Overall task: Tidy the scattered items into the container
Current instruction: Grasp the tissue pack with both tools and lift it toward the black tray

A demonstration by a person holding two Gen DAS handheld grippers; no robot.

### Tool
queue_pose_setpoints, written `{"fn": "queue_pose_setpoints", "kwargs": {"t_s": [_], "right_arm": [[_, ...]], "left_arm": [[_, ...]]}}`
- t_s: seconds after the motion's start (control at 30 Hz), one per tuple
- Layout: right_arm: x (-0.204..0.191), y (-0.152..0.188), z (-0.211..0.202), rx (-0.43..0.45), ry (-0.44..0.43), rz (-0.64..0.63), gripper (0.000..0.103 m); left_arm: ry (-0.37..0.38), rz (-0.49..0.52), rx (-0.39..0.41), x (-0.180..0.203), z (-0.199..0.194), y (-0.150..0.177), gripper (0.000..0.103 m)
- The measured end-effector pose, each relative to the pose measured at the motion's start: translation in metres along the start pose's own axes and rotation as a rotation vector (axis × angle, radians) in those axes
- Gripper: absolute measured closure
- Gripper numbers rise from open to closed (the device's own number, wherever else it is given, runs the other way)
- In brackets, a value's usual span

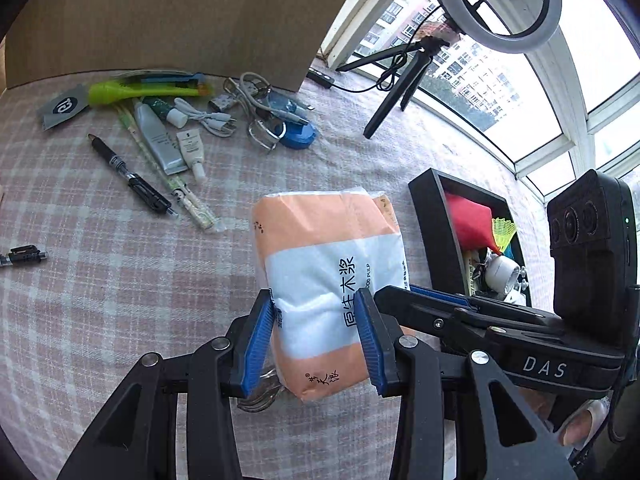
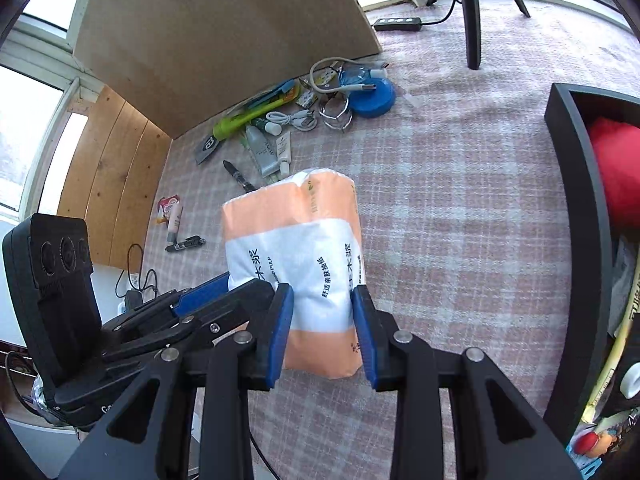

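An orange and white tissue pack (image 1: 328,276) is held between both grippers above the checked cloth. My left gripper (image 1: 318,306) is shut on one side of it. My right gripper (image 2: 322,300) is shut on the tissue pack (image 2: 296,256) from the other side. The black container (image 1: 440,224) stands to the right, with a red pouch (image 1: 470,220) and small items inside. In the right wrist view the container (image 2: 576,216) is at the right edge. Scattered items lie at the back: a black pen (image 1: 132,176), tubes (image 1: 158,140), white cables (image 1: 208,118) and a blue lid (image 1: 298,136).
A ring light on a tripod (image 1: 400,80) stands at the back right near the window. A brown board (image 1: 180,16) leans at the back. A small black clip (image 1: 24,256) lies at the left. A snack packet (image 2: 168,208) lies near the cloth's left edge.
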State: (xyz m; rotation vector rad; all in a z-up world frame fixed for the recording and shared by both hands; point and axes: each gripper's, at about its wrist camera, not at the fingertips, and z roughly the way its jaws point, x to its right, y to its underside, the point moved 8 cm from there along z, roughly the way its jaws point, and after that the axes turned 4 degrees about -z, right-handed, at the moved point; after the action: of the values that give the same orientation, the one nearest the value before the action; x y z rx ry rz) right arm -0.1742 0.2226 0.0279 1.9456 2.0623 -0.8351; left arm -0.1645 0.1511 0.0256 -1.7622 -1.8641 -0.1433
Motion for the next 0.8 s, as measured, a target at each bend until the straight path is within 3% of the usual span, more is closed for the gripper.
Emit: {"fn": "queue_pose_setpoints", "kwargs": {"t_s": [0.33,0.6,0.8], "right_arm": [[0.07,0.022,-0.091,0.167,0.062,0.151,0.071],[0.151,0.059,-0.182,0.301,0.144,0.313,0.072],[0.195,0.09,-0.226,0.368,0.206,0.407,0.072]], "left_arm": [[0.071,0.221,-0.052,0.118,0.02,0.01,0.065],[0.151,0.412,-0.122,0.233,0.047,0.041,0.065],[0.178,0.529,-0.156,0.291,0.06,0.068,0.066]]}}
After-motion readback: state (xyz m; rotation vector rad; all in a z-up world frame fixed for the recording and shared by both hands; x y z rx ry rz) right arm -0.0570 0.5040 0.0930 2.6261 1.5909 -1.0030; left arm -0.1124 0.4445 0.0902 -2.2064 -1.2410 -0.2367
